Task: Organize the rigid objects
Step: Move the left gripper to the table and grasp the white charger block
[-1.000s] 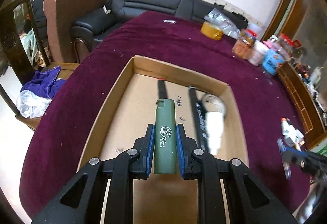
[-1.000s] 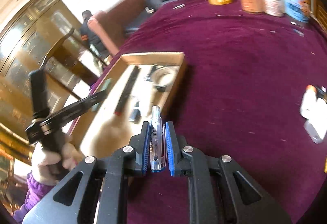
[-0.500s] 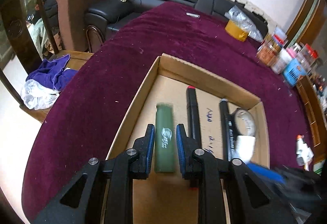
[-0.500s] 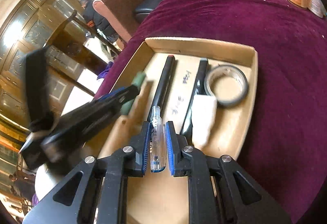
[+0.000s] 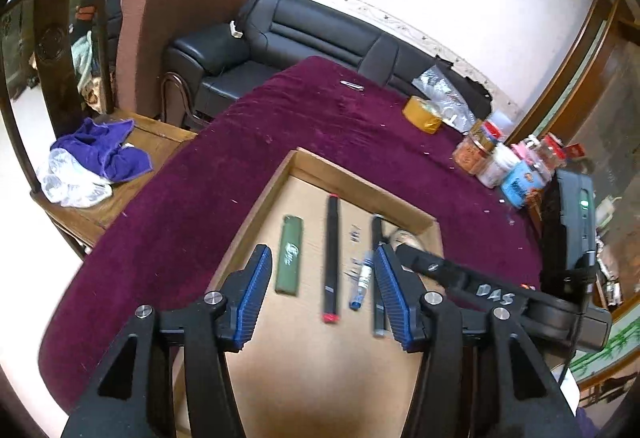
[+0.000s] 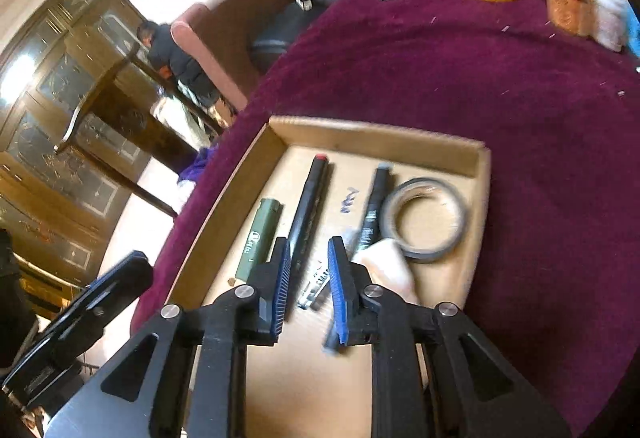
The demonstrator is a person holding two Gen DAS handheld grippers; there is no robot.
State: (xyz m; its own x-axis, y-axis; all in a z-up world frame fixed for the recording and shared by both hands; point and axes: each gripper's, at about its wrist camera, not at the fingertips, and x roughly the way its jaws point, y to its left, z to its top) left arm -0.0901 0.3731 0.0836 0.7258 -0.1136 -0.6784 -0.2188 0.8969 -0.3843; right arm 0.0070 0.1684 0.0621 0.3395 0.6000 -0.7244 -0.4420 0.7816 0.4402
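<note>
A shallow cardboard box (image 5: 360,180) lies on the purple table. In it lie a green lighter (image 5: 289,258), a black marker with red ends (image 5: 331,258), a small clear pen with a blue tip (image 5: 360,284) and a second black marker (image 5: 378,274). My left gripper (image 5: 320,298) is open and empty above the box floor. My right gripper (image 6: 308,274) is open, with the clear pen (image 6: 314,288) lying on the box floor between its fingers. The lighter (image 6: 258,238), the red-ended marker (image 6: 310,206), a tape roll (image 6: 424,224) and a white object (image 6: 386,266) show in the right wrist view.
At the table's far side stand a yellow tape roll (image 5: 422,114), several jars and bottles (image 5: 500,158) and a plastic bag (image 5: 444,94). A black sofa (image 5: 300,34) and a brown armchair (image 5: 168,38) stand beyond. A purple cloth (image 5: 100,150) lies on a side table at left.
My left gripper opened, let go of the green lighter in the box and drew back. My right gripper moved over the box, opened and let go of the clear pen.
</note>
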